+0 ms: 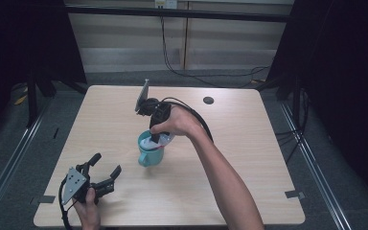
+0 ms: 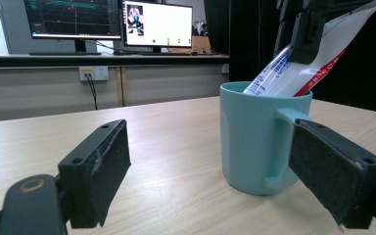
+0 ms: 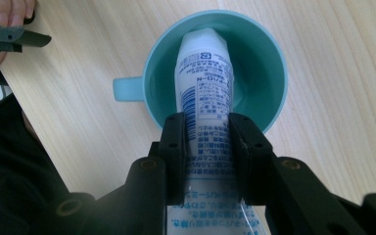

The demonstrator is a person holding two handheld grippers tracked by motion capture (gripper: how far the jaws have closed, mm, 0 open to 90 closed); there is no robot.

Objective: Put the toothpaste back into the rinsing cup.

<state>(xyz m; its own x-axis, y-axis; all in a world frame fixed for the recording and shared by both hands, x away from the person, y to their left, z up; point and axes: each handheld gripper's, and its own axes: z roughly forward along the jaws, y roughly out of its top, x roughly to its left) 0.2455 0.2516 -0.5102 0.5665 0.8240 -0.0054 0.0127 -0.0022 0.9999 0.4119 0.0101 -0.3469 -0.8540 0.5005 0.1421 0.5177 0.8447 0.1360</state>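
Note:
A teal mug (image 1: pixel 151 151) stands upright near the table's middle, its handle toward the front left. My right gripper (image 1: pixel 156 136) points down over it, shut on a white tube (image 3: pixel 206 93) with blue print; the tube's cap end is inside the mug (image 3: pixel 215 68). In the left gripper view the tube (image 2: pixel 303 63) leans out of the mug (image 2: pixel 254 137) to the right. My left gripper (image 1: pixel 106 170) rests open near the table's front left, aimed at the mug, with nothing between its pads (image 2: pixel 103 166).
The light wooden table (image 1: pixel 249 143) has a small black round inset (image 1: pixel 208 100) at the back. Cables trail from the right gripper and along the floor behind. Monitors (image 2: pixel 122 22) stand on a far desk. Dark curtains flank both sides.

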